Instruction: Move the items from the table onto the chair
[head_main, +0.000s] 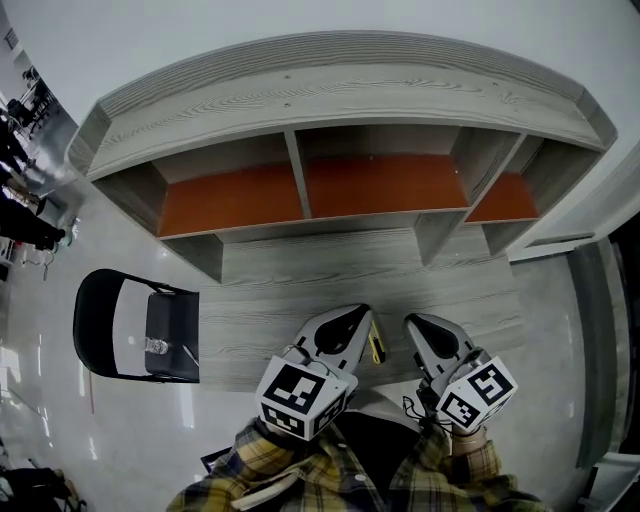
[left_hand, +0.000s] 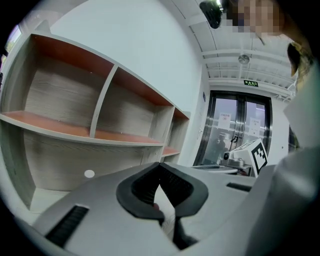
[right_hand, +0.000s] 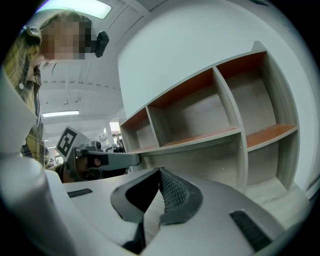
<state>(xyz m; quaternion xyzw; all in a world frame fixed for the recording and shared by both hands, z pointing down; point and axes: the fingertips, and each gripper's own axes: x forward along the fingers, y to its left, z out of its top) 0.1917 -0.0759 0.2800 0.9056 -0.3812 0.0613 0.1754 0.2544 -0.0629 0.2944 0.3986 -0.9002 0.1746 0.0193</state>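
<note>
Both my grippers hang low over the near edge of the wood-grain table (head_main: 300, 285), at about 6 o'clock in the head view, with my plaid sleeves (head_main: 290, 475) just below them. My left gripper (head_main: 357, 312) has its jaws pressed together at the tips and holds nothing. My right gripper (head_main: 413, 321) is likewise closed tight and holds nothing.

Only the head view takes in the chair (head_main: 98, 325), which stands on the floor at 9 o'clock, off the table's left end. On its seat lies the black bag (head_main: 172, 335), with a pale metal fitting on its near side.

The left gripper view looks past its own meeting jaws, left gripper (left_hand: 160, 170), to a glass door (left_hand: 237, 132) under a green sign (left_hand: 251, 83) at 2 o'clock. At 3 o'clock it catches the right gripper's marker cube (left_hand: 259, 155).

The right gripper view, right gripper (right_hand: 160, 172), shows the opposite side. My left gripper (right_hand: 97, 160) reaches in at 9 o'clock, and ceiling lights (right_hand: 60, 114) stretch away behind it.

All three views show the shelf unit (head_main: 330, 95) that stands on the back of the table at 12 o'clock. Its open compartments (head_main: 385, 185) have orange floors and wood-grain back panels.
</note>
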